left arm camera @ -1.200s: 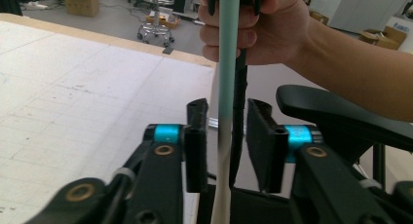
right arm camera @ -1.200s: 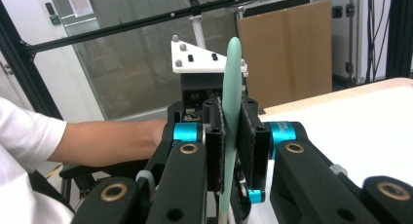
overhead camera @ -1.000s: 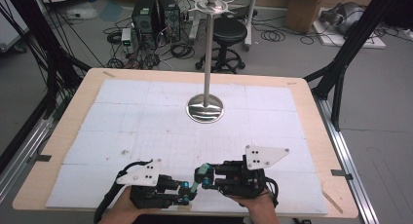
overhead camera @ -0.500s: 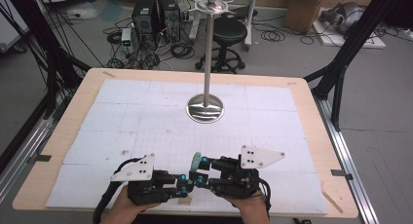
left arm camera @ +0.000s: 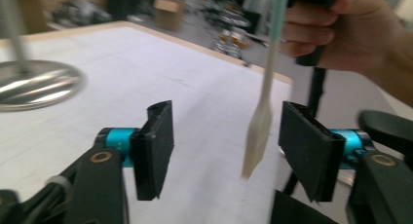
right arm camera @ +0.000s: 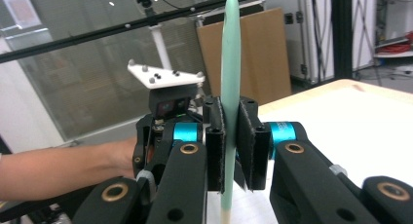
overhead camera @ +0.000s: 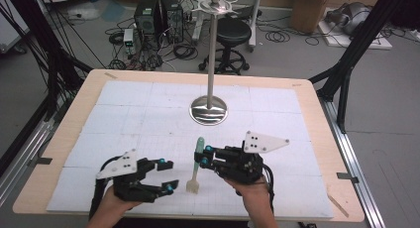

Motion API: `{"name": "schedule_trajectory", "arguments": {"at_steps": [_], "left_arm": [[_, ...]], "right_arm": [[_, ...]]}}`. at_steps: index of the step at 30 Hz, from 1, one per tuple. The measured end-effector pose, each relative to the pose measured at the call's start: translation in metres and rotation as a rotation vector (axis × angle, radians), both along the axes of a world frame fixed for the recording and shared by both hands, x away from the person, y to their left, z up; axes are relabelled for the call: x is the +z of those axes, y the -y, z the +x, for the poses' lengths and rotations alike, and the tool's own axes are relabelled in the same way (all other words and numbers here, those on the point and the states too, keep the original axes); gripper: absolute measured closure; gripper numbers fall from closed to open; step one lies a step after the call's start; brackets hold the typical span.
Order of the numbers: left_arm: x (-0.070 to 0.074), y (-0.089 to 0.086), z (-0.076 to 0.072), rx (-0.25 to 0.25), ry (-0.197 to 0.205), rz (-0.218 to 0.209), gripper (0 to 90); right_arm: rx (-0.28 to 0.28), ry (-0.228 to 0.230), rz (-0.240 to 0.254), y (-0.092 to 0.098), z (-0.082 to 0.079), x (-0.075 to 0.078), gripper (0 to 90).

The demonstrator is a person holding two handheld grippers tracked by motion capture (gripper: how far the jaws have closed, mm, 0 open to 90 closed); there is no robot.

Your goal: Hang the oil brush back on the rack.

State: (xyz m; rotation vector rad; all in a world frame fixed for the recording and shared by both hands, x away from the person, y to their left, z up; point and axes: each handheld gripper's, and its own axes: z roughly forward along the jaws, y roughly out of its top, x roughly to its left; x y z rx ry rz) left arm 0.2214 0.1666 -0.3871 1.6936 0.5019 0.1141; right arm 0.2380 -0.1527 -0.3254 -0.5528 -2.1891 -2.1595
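Note:
A slim utensil [overhead camera: 198, 161] with a pale green handle and a cream flat blade stands nearly upright, blade down, near the table's front. My right gripper [overhead camera: 205, 155] is shut on the green handle [right arm camera: 230, 87]. In the left gripper view the cream blade [left arm camera: 258, 129] hangs between the jaws of my left gripper [left arm camera: 224, 151], nearer its right jaw and touching neither. My left gripper [overhead camera: 167, 175] is open, just left of the blade. It also appears in the right gripper view, behind the handle [right arm camera: 168, 107].
A tall metal stand [overhead camera: 212, 49] on a round shiny base [overhead camera: 208, 111] rises at the table's middle back; the base [left arm camera: 34, 85] is blurred in the left gripper view. A white gridded mat [overhead camera: 129, 119] covers the wooden table [overhead camera: 322, 139]. Office gear lies on the floor beyond.
The two grippers were close together around the utensil. The left gripper has drawn away to the left with its jaws open. The right gripper has lifted the utensil upright.

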Motion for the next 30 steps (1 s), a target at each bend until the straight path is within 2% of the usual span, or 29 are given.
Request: {"name": "schedule_trajectory", "arguments": {"at_steps": [1, 2, 4, 6, 10, 14, 15, 16, 22, 23, 24, 25, 26, 30], "left_arm": [[0.0, 0.0, 0.0, 0.0, 0.0, 0.0, 35.3], [-0.003, -0.017, 0.003, 0.06, -0.002, -0.012, 33.2], [-0.005, -0.032, 0.005, 0.121, 0.001, -0.01, 30.0], [-0.006, -0.046, 0.007, 0.173, 0.008, -0.016, 26.4], [-0.009, -0.064, 0.007, 0.258, 0.043, 0.001, 19.5], [-0.011, -0.073, 0.009, 0.279, 0.053, 0.003, 19.7], [-0.011, -0.073, 0.009, 0.279, 0.053, 0.003, 19.8], [-0.011, -0.075, 0.01, 0.284, 0.061, 0.01, 19.9], [-0.012, -0.076, 0.012, 0.292, 0.076, 0.026, 20.0], [-0.012, -0.076, 0.012, 0.292, 0.076, 0.026, 20.0], [-0.013, -0.076, 0.013, 0.293, 0.08, 0.027, 20.0], [-0.013, -0.076, 0.013, 0.293, 0.08, 0.027, 20.0], [-0.013, -0.077, 0.015, 0.296, 0.081, 0.031, 20.0], [-0.012, -0.08, 0.02, 0.311, 0.081, 0.035, 20.0]], "right_arm": [[0.0, 0.0, 0.0, 0.0, 0.0, 0.0, 82.0], [-0.014, 0.004, -0.018, -0.002, 0.01, 0.007, 82.0], [-0.018, 0.007, -0.028, -0.004, 0.018, 0.014, 82.0], [-0.02, 0.009, -0.036, -0.006, 0.029, 0.022, 81.9], [-0.018, 0.021, -0.054, -0.011, 0.052, 0.039, 81.9], [-0.018, 0.03, -0.069, -0.013, 0.073, 0.056, 81.9], [-0.018, 0.03, -0.069, -0.013, 0.073, 0.056, 81.9], [-0.019, 0.039, -0.073, -0.013, 0.083, 0.065, 81.9], [-0.026, 0.039, -0.071, -0.006, 0.115, 0.088, 81.9], [-0.026, 0.039, -0.071, -0.006, 0.115, 0.088, 81.9], [-0.033, 0.041, -0.079, -0.004, 0.126, 0.096, 81.9], [-0.033, 0.041, -0.079, -0.004, 0.126, 0.096, 81.9], [-0.039, 0.044, -0.088, -0.001, 0.138, 0.104, 81.9], [-0.043, 0.048, -0.089, 0.003, 0.157, 0.119, 81.9]]}}
